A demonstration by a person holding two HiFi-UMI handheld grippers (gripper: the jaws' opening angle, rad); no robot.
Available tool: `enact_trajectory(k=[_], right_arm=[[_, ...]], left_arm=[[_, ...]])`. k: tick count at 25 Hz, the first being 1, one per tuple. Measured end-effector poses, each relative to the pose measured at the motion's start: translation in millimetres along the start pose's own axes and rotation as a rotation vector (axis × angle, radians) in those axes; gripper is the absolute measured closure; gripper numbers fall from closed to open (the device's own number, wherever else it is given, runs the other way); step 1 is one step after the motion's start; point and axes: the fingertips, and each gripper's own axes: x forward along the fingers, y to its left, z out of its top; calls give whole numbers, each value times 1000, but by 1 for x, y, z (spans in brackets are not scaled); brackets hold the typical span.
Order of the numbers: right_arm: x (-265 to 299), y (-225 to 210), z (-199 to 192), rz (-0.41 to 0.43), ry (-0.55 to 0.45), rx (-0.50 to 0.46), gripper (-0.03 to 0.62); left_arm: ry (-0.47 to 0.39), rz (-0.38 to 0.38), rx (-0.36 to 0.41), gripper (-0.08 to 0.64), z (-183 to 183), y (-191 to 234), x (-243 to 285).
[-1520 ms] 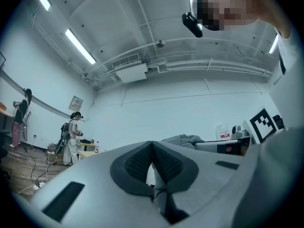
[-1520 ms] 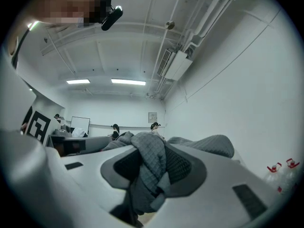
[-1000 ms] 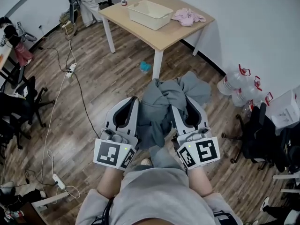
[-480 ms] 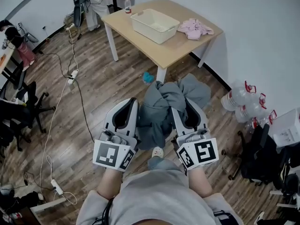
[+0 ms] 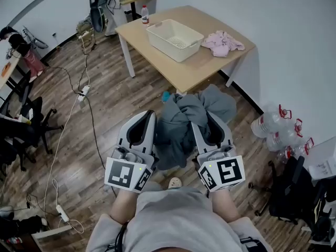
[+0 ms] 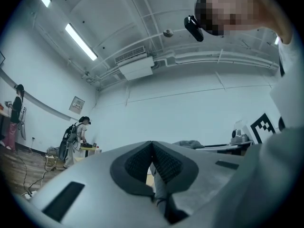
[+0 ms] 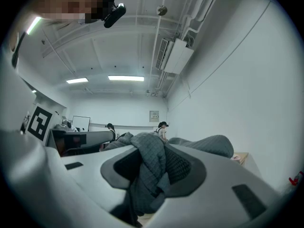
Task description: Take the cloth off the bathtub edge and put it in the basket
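Note:
A bunched grey cloth point(image 5: 182, 121) hangs between both grippers over the wooden floor, in front of the person's body. My left gripper point(image 5: 149, 115) is shut on a thin fold of the cloth point(image 6: 160, 186), which shows between its dark pads point(image 6: 137, 163). A thick wad of the same cloth point(image 7: 151, 167) fills the right gripper point(image 5: 206, 116), which is shut on it. The cream plastic basket point(image 5: 175, 39) stands empty on the wooden table point(image 5: 195, 71) ahead, well beyond the grippers.
A pink garment point(image 5: 223, 42) lies on the table right of the basket; a water bottle point(image 5: 145, 16) stands at its far corner. A blue object point(image 5: 166, 96) lies on the floor by the table leg. Water jugs point(image 5: 273, 124) line the right wall. Cables and a power strip point(image 5: 82, 91) run at left.
Both grippers have carried the grey cloth forward together. The table and basket now sit lower and nearer in the head view. The grip on the cloth looks the same.

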Motion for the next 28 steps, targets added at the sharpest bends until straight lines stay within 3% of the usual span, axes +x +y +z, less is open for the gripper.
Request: enact_trajectory(k=[10, 28], right_arm=[[49, -12, -7, -18, 3, 12, 451], [189, 5, -12, -238, -8, 10, 451]], left_arm=[[22, 0, -19, 545, -15, 40, 32], [24, -210, -68, 545, -19, 186, 114]])
